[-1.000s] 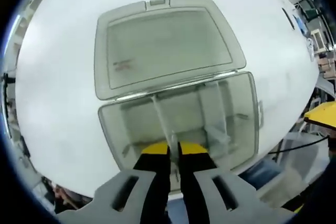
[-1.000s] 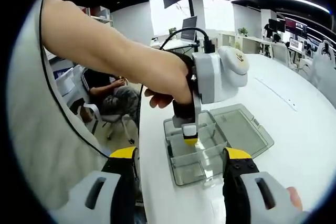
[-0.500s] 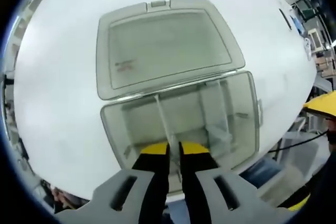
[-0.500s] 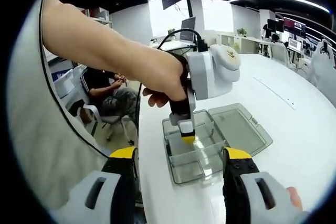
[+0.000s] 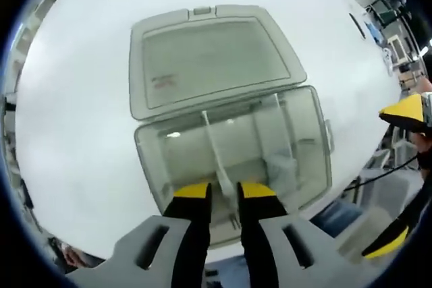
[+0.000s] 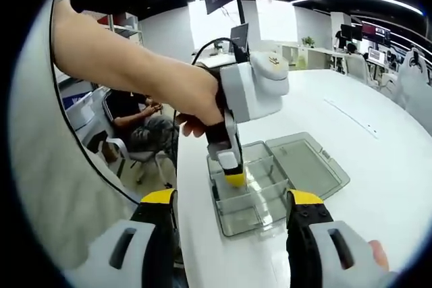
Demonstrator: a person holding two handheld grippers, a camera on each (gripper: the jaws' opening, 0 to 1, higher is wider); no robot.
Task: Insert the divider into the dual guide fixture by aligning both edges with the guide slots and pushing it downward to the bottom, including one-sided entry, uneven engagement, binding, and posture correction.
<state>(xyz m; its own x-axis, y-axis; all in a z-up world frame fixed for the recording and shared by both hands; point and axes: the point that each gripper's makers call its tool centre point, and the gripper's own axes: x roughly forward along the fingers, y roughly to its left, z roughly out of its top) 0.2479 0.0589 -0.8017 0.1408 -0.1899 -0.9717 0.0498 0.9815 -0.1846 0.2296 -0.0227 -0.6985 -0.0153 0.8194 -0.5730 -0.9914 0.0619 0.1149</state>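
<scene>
Left gripper view has the left gripper (image 5: 223, 192), jaws slightly parted, astride the clear divider (image 5: 217, 150) standing mid-frame in the organizer box (image 5: 307, 166). Right gripper (image 6: 233, 206) hangs spread wide, holding nothing. Press evenly so both edges seat.

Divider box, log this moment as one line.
left claw: open, over divider | divider: upright in box | lid: open flat | right claw: open, clear

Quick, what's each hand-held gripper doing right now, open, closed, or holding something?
Left hand-held gripper: open, jaws apart astride the clear divider in the box, not clamping it.
Right hand-held gripper: open wide, holding nothing.
</scene>
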